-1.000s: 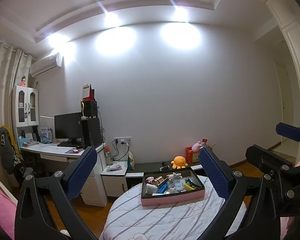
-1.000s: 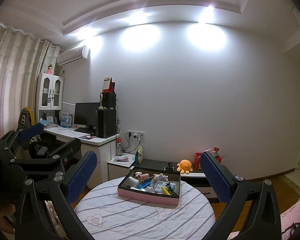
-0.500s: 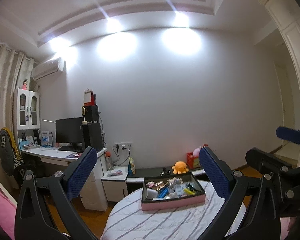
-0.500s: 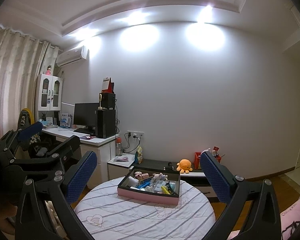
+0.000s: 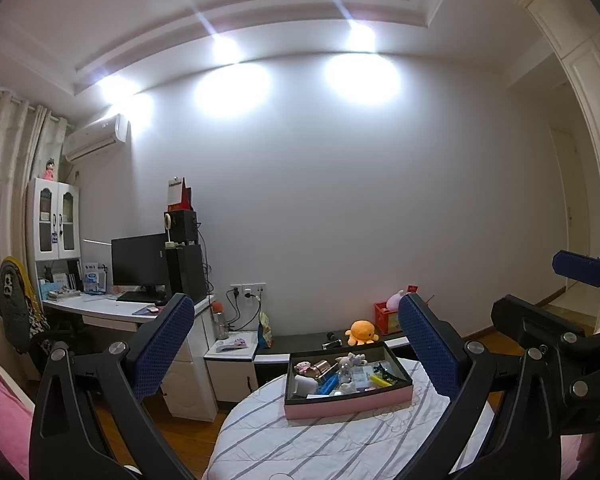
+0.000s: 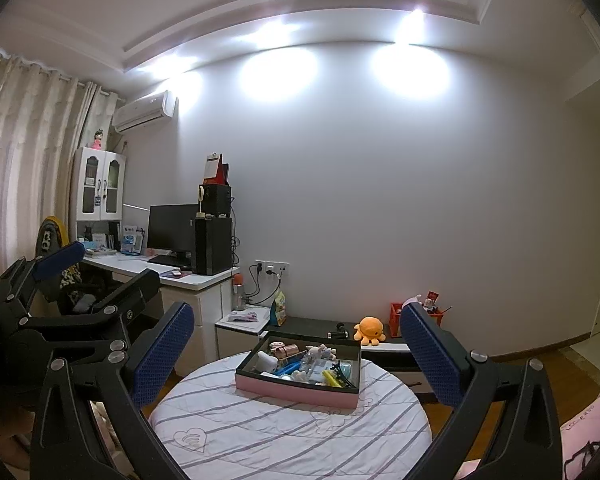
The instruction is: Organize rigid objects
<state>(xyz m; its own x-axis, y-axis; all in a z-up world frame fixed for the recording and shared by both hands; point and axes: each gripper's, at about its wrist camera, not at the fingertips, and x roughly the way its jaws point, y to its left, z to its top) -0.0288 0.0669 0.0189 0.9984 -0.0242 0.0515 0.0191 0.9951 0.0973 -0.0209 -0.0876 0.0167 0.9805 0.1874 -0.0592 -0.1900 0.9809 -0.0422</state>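
A pink box with a black inside [image 5: 346,404] stands on a round table with a striped white cloth [image 5: 300,440]; it also shows in the right wrist view [image 6: 296,390]. It holds several small items, among them a white cup, a blue piece and a yellow piece. My left gripper [image 5: 296,344] is open and empty, held high and well short of the box. My right gripper [image 6: 296,346] is open and empty, also back from the box. Each gripper shows at the edge of the other's view.
A white desk [image 6: 172,276] with a monitor and computer tower stands at the left. A low dark bench [image 6: 320,326] behind the table carries an orange plush octopus [image 6: 370,330] and a red crate. A chair with clothes is far left. Pink bedding lies at the lower edges.
The left wrist view has tilted up a little, so the box and table sit lower in the frame. The right wrist view is almost unchanged. Both grippers stay open.
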